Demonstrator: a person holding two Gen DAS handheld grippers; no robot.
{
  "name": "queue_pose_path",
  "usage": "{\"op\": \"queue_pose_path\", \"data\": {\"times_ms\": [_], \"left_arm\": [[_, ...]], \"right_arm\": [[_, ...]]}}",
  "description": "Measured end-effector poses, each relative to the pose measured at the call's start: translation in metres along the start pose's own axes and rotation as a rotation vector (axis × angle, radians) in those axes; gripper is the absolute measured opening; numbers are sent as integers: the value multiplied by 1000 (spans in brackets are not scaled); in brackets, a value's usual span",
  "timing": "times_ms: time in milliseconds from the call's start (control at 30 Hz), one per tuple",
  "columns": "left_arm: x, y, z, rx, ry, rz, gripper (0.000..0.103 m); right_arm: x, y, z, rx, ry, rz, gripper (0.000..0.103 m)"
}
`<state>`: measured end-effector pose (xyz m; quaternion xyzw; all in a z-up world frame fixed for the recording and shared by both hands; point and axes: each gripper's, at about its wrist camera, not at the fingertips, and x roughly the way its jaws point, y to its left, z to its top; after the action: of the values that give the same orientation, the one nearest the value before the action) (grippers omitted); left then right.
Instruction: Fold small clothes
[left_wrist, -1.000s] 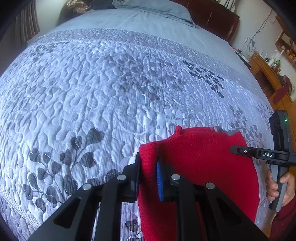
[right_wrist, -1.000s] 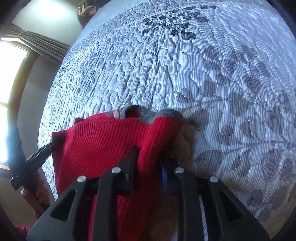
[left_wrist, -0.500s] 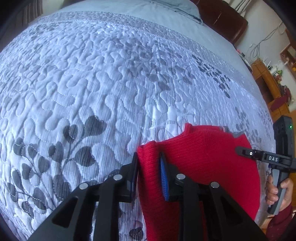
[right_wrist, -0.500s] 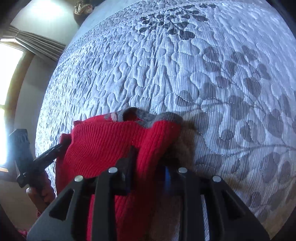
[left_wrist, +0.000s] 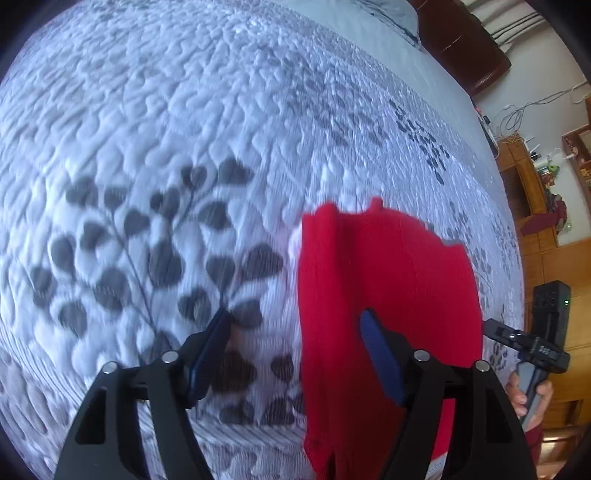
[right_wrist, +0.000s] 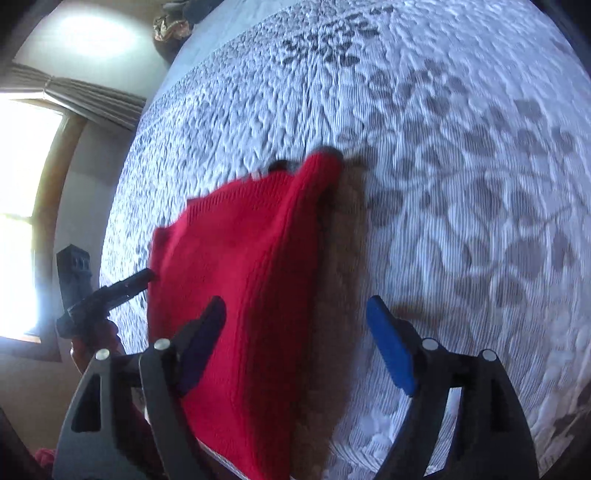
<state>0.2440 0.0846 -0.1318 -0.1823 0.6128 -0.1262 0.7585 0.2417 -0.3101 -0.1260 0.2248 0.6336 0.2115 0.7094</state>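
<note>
- A red knitted garment (left_wrist: 384, 280) was seen lying on a bed covered by a white quilt (left_wrist: 192, 122) printed with grey leaves.
- In the left wrist view, the garment was spread to the right of centre, with a raised crease running down its left part.
- The left gripper (left_wrist: 295, 354) was pointed steeply down at the quilt, its jaws spread wide and opening further.
- The left edge of the garment was found between those jaws, but it was pressed by neither blue pad; it had been let go.
- The left finger stood over bare quilt, and the right finger was set over the red knit.
- In the right wrist view, the same garment (right_wrist: 240, 266) was shown left of centre, with a dark grey collar at its far tip and a brownish lining along its right edge.
- The right gripper (right_wrist: 295, 339) was likewise spread wide and opening, with the garment's right edge between the jaws but gripped by neither pad.
- Its left finger was placed over the red knit, and its blue-padded right finger over the quilt.
- Each gripper was caught at the edge of the other's view, held by a hand (left_wrist: 528, 395).
- Both views were blurred by motion.
- A bright window (right_wrist: 22, 206) with a curtain was seen at the left, and wooden furniture (left_wrist: 532, 206) at the right of the left wrist view.
</note>
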Motion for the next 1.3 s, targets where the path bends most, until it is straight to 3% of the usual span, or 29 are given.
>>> {"op": "queue_pose_path", "data": {"times_ms": [200,300,367,567,600,633,667,700,733,800,900,1167,1300], "left_arm": [[6,-13,-12,38,30,16,78],[15,-22,-10,37,53,-27,78],[20,-17,-8,-22,75,-72,76],[35,-14,-10,-67,108,-192,77],[34,-11,-9,-84,106,-215,72],[33,-8,-9,-99,108,-244,57],[36,-5,-10,-131,137,-325,49],[41,-2,-13,-170,156,-380,43],[44,-3,-13,-175,159,-386,42],[48,-6,-14,-148,156,-372,41],[51,-5,-13,-157,160,-383,37],[22,-50,-24,33,57,-139,32],[12,-67,-28,53,49,-133,30]], "right_arm": [[8,6,-10,-21,9,27,80],[11,7,-11,-36,11,33,80],[12,5,-10,-33,10,46,80],[14,-4,-10,-36,16,126,79],[17,-5,-8,-33,19,145,79],[17,-7,-8,-29,22,159,79],[20,-6,-5,-28,25,176,79],[24,-4,-3,-33,28,189,79],[25,-3,-1,-38,30,193,79],[31,1,2,-45,34,196,76],[37,1,5,-42,46,187,61],[24,9,-7,-53,25,166,37],[3,17,-16,-68,4,165,35]]}}
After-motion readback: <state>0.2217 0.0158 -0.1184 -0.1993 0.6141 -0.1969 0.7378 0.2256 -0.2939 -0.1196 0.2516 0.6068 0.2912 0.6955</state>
